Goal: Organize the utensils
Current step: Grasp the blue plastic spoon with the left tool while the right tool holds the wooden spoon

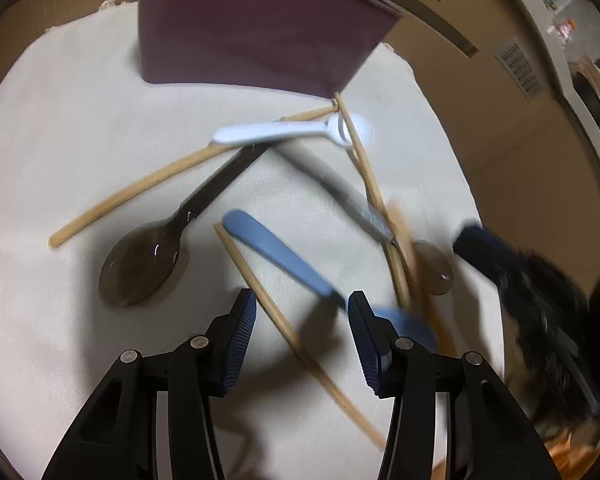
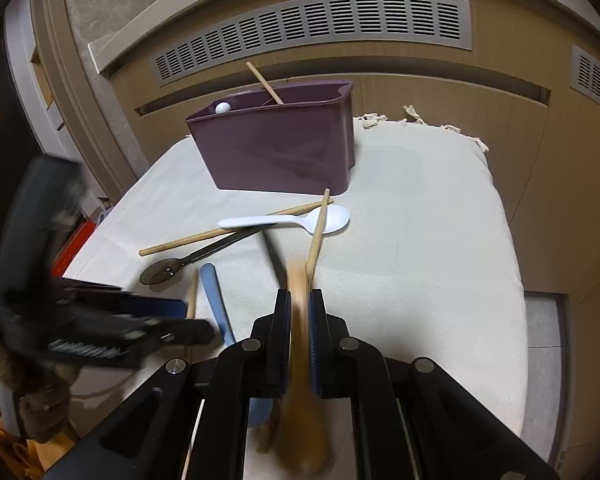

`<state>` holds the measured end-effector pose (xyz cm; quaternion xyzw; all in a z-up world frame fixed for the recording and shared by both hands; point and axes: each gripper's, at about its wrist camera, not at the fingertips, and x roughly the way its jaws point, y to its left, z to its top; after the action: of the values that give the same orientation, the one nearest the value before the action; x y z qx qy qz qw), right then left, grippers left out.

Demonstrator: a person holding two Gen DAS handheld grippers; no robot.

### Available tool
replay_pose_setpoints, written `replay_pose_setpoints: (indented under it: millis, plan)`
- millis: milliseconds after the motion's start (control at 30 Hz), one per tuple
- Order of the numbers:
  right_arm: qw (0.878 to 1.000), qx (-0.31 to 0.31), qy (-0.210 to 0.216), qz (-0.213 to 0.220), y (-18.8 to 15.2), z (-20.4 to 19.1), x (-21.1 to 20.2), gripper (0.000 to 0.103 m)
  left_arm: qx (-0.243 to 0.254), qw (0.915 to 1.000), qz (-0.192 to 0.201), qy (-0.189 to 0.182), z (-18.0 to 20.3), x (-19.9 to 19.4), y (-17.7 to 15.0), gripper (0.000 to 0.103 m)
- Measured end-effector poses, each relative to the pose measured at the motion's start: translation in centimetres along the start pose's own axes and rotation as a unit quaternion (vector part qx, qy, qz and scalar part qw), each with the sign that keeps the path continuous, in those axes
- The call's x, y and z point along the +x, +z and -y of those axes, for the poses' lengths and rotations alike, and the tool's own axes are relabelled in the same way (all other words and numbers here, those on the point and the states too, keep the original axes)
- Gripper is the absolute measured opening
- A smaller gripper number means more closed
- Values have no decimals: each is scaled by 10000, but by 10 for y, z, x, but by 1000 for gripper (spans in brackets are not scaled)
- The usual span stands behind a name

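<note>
Right gripper (image 2: 300, 308) jaws clamped on a blurred wooden utensil (image 2: 300, 360), left gripper (image 1: 302, 312) jaws apart over smooth blue plastic spoon (image 1: 276, 252); chopstick (image 2: 265, 83) inside purple bin (image 2: 276, 148) only in right view.

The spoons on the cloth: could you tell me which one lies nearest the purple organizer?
The white spoon, just before the purple organizer; the dark translucent spoon and blue one lie farther off.

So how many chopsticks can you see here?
4 chopsticks: one stands in the purple bin, one lies under the white spoon, one crosses its bowl, one lies beside the blue spoon. The blurred wooden piece in the right tongs may be another.
</note>
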<state>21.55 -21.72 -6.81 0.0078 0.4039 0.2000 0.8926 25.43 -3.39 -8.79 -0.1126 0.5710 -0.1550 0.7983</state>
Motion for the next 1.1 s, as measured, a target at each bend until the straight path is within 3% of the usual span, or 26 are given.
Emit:
replay_pose_setpoints:
  millis: [133, 233, 333, 400, 533, 633, 800, 933, 1100]
  plan:
    - [10000, -26, -35, 60, -5, 4, 0, 9, 14, 9993, -1, 376, 8, 10, 20, 49]
    - [9999, 12, -64, 103, -9, 10, 1, 9, 304, 9967, 63, 748, 22, 18, 29, 49]
    - [9998, 0, -114, 134, -13, 14, 1, 9, 912, 9881, 255, 1213, 39, 26, 28, 48]
    - [9998, -40, -126, 125, -16, 13, 0, 9, 1322, 9798, 475, 1425, 46, 28, 21, 41]
    - [9998, -134, -113, 85, -21, 10, -2, 21, 1755, 9709, 777, 1433, 48, 17, 6, 19]
    - [9993, -364, 32, 33, -24, 2, -4, 23, 1858, 9683, 921, 1391, 32, -1, -6, 6]
    - [9969, -717, 236, -220, -25, -20, 7, 23, 1686, 9709, 1054, 1333, 5, -23, -20, 5]
    - [9946, -952, -52, -420, -25, -33, 24, 22, 1636, 9736, 1036, 1212, -3, -28, -29, 5]
    - [9922, -1049, -321, -599, -26, -33, 33, 23, 2075, 9708, 816, 889, 11, -18, -27, 9]
